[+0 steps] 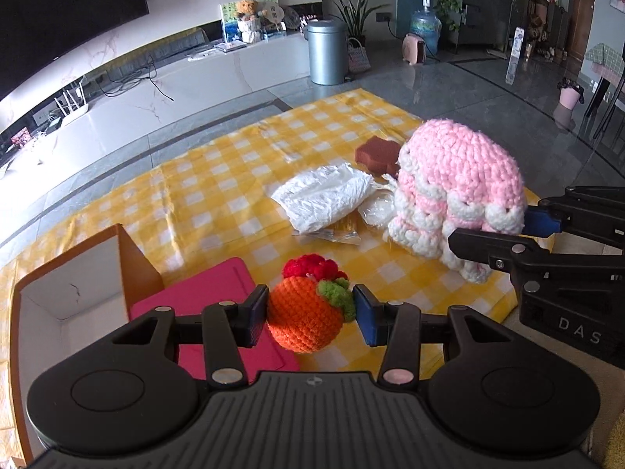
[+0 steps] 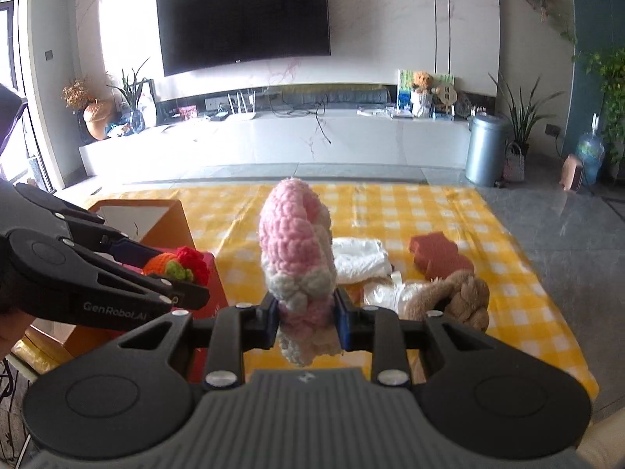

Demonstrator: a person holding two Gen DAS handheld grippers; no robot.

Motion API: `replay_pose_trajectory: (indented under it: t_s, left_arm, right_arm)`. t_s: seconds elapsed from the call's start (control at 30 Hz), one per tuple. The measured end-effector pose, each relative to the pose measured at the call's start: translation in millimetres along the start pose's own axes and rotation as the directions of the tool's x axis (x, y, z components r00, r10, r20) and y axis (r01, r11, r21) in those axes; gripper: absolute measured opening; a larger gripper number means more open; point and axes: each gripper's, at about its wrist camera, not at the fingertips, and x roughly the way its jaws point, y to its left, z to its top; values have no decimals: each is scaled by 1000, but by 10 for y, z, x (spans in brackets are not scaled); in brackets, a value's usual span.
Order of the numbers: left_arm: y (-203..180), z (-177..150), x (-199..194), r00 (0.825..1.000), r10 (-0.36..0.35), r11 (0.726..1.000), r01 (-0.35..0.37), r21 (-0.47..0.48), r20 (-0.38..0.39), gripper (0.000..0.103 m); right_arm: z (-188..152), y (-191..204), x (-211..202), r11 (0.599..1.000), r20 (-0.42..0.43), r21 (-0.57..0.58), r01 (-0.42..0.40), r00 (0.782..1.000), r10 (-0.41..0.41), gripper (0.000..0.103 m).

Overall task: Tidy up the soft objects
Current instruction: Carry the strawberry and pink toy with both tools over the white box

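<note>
My left gripper is shut on an orange crocheted fruit with a green and red top, held above the yellow checked cloth. It also shows in the right wrist view. My right gripper is shut on a pink and white crocheted toy, held upright above the cloth. That toy shows at right in the left wrist view, with the right gripper below and right of it. An open cardboard box stands at left beside a pink lid.
On the cloth lie a white plastic bag, a brown sponge block, a clear wrapper and a tan braided plush. A grey bin stands on the floor beyond. A white TV bench runs along the wall.
</note>
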Motion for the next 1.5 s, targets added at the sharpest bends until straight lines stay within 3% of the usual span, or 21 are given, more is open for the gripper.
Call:
replay_pose_trajectory:
  t_s: [0.2, 0.43, 0.57, 0.67, 0.83, 0.93, 1.0, 1.03, 1.1, 1.2, 1.33, 1.4, 1.43, 1.47, 1.5]
  left_arm:
    - [434, -91, -472, 997, 54, 996, -50, -76, 55, 53]
    - [1068, -292, -895, 984, 147, 975, -127, -184, 96, 53]
    - [1401, -438, -960, 967, 237, 948, -208, -241, 96, 53]
    - [1674, -562, -927, 962, 260, 930, -226, -291, 83, 53]
    - [2092, -760, -774, 942, 333, 869, -286, -404, 48, 53]
    - [2332, -903, -662, 953, 300, 851, -251, -462, 35, 53]
    - [2443, -1053, -641, 961, 276, 844, -229, -485, 27, 53]
    - [2476, -1092, -601, 962, 272, 842, -228, -489, 20, 53]
    - [2484, -1171, -559, 959, 283, 845, -242, -477, 16, 53]
    - [2406, -1239, -506, 939, 343, 856, -304, -418, 19, 53]
    - [2435, -1229, -492, 960, 279, 860, -233, -453, 35, 53]
    - [2418, -1239, -487, 959, 280, 859, -233, -456, 37, 53]
    - [2410, -1255, -477, 959, 282, 859, -238, -453, 32, 53]
    - [2421, -1280, -464, 960, 279, 861, -238, -450, 27, 53]
    - [2430, -1308, -457, 962, 273, 861, -234, -451, 24, 53]
  right_arm:
    - [297, 450, -269, 998, 82, -59, -35, 996, 40, 28]
    - [548, 1029, -197, 981, 74, -102, -164, 982, 172, 28]
    - [613, 1474, 27, 952, 3, -169, -256, 966, 260, 28]
    - [593, 1777, 299, 928, -87, -201, -315, 949, 303, 28]
    - [500, 2106, 910, 894, -277, -154, -421, 887, 370, 28]
    - [454, 2284, 1224, 897, -355, -158, -413, 871, 338, 28]
    - [414, 2397, 1452, 891, -427, -182, -415, 850, 309, 28]
    - [398, 2427, 1537, 884, -464, -181, -431, 830, 309, 28]
    - [355, 2481, 1682, 864, -553, -171, -474, 772, 315, 28]
    - [290, 2593, 1749, 844, -630, -234, -483, 737, 247, 28]
    - [243, 2679, 1892, 835, -723, -224, -502, 660, 204, 27]
    - [197, 2749, 1957, 833, -765, -216, -509, 619, 180, 27]
    - [169, 2798, 1961, 833, -769, -240, -499, 621, 150, 26]
    - [161, 2848, 1947, 833, -760, -282, -477, 641, 110, 26]
    - [155, 2959, 1903, 831, -730, -353, -429, 683, 42, 31]
